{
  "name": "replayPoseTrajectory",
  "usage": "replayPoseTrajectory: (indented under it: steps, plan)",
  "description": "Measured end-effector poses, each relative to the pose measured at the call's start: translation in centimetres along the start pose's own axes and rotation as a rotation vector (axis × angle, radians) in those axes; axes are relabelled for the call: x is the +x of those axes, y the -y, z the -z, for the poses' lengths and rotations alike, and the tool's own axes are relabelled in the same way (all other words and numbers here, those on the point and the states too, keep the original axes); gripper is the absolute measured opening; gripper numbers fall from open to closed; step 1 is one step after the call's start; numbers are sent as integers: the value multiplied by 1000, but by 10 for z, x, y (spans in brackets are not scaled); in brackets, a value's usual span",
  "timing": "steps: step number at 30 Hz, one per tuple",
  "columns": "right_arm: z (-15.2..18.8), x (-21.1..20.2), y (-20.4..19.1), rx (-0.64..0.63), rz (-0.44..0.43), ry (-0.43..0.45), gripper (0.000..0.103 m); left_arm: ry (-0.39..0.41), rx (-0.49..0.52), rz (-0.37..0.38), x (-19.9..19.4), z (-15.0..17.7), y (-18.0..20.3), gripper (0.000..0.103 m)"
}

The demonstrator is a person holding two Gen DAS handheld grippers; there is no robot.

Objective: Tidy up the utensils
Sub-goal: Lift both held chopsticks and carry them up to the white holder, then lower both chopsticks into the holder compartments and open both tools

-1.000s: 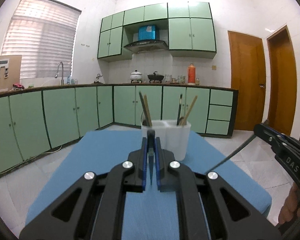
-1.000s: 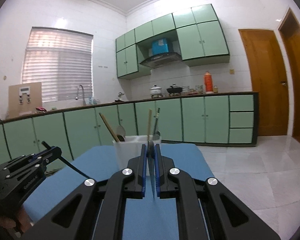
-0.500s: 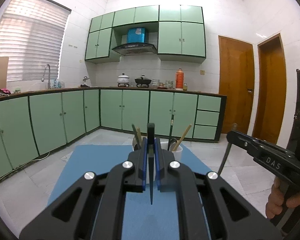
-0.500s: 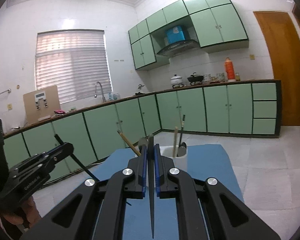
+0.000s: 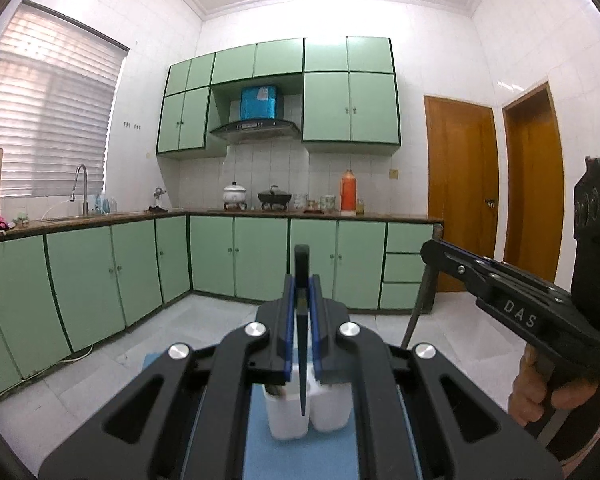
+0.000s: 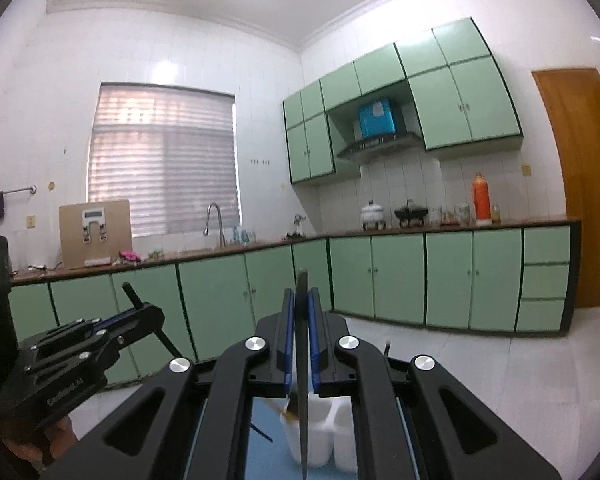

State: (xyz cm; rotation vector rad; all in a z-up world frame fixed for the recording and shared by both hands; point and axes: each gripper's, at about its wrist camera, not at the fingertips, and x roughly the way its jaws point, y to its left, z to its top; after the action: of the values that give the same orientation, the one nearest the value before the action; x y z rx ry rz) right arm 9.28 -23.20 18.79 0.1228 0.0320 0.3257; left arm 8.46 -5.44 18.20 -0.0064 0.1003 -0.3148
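Home kitchen: green cabinets (image 5: 236, 256), sink faucet (image 5: 80, 184), range hood (image 5: 256, 128).

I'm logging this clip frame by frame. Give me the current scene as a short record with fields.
left hand-held gripper: shut on a dark chopstick
right hand-held gripper: shut on a dark utensil
holder: white two-compartment utensil holder, below both grippers
holder contents: partly hidden; a brown tip shows
surface: blue mat
setting: kitchen, green cabinets

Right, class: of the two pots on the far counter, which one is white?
The left pot, nearer the sink; the right pot is black.
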Motion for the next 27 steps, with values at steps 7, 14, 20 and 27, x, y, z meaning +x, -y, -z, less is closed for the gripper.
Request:
replayPoseTrajectory:
  steps: [7, 14, 20, 27]
  plan:
    - [-33, 43, 11, -15, 24, 54, 7, 47, -18, -24, 44, -26, 0, 6]
    - [-23, 93, 30, -9, 50, 42, 7, 19, -14, -45, 97, -16, 1, 6]
    - [2, 134, 47, 13, 60, -25, 7, -53, -41, -62, 145, 4, -13, 6]
    - [35, 159, 65, 33, 60, -88, 7, -114, -55, -72, 174, 27, -26, 6]
